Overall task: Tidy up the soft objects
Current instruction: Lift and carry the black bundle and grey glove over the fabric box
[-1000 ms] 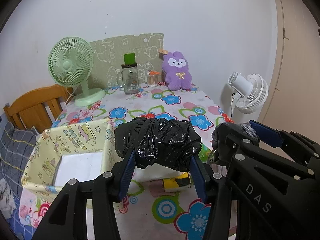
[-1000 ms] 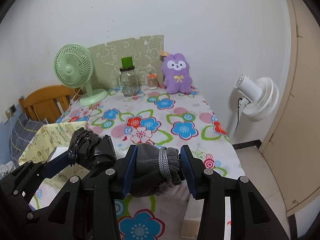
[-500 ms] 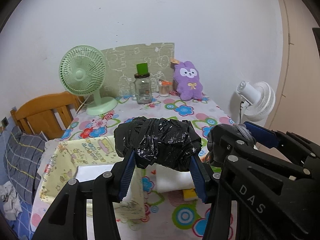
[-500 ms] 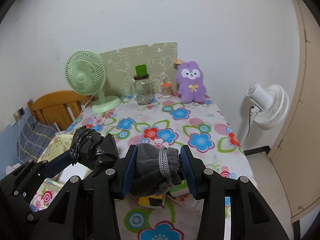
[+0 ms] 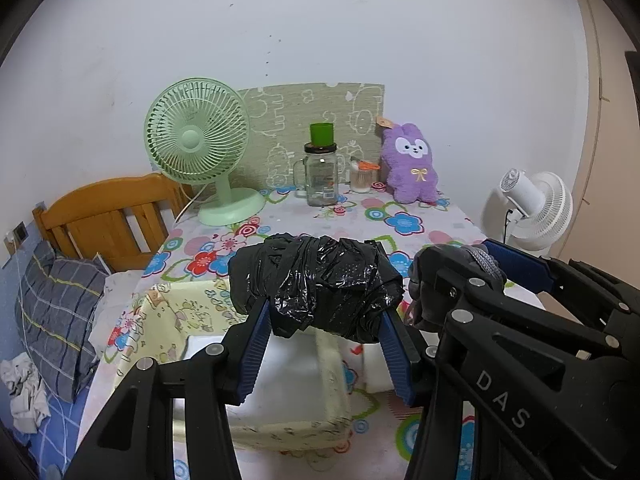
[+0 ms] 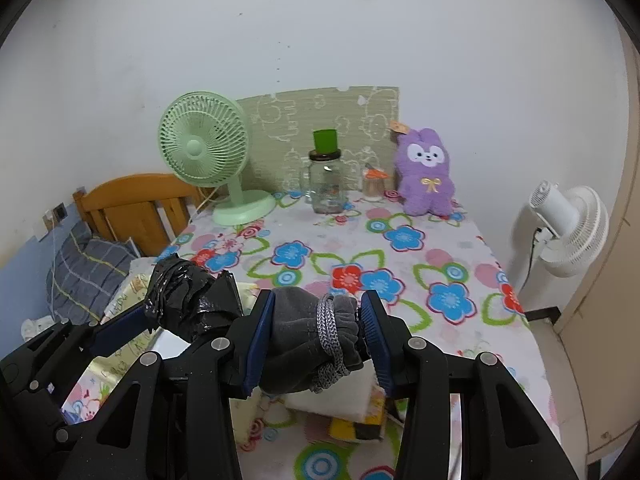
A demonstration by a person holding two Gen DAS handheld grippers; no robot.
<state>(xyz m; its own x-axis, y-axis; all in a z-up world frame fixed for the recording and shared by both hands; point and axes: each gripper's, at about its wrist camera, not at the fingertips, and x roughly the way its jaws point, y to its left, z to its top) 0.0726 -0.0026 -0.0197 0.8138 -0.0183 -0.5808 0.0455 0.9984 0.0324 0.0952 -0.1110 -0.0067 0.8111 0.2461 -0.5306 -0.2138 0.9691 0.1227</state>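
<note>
Left wrist view: the left gripper (image 5: pixel 326 344) has its two blue-padded fingers (image 5: pixel 253 354) clamped on a crumpled black plastic bag bundle (image 5: pixel 316 286), one pad on each lower flank, the bulk of the bundle bulging above and past the fingertips. The bundle hangs above the yellow fabric storage box (image 5: pixel 168 320), which sits on the floral tablecloth (image 5: pixel 404 224) with a white sheet inside. At 3 o'clock from the bundle, just beside it, the right gripper (image 5: pixel 452 280) carries a grey bundle. At 12 o'clock, far back, stand a green desk fan (image 5: pixel 198 148), a glass jar (image 5: pixel 322 178) with a green cup on its lid, and a purple plush rabbit (image 5: pixel 412 164).

Right wrist view: the right gripper (image 6: pixel 318 336) has its fingers (image 6: pixel 260 340) closed on a grey fleece bundle tied with cord (image 6: pixel 312 338), which fills the gap between the pads and sags slightly below them. It hangs over the table's near edge, above a white and yellow sponge (image 6: pixel 348 404). At 9 o'clock, close by, the left gripper holds the black bag bundle above the yellow box. A white floor fan (image 6: pixel 568 228) stands at 2 o'clock, off the table.
</note>
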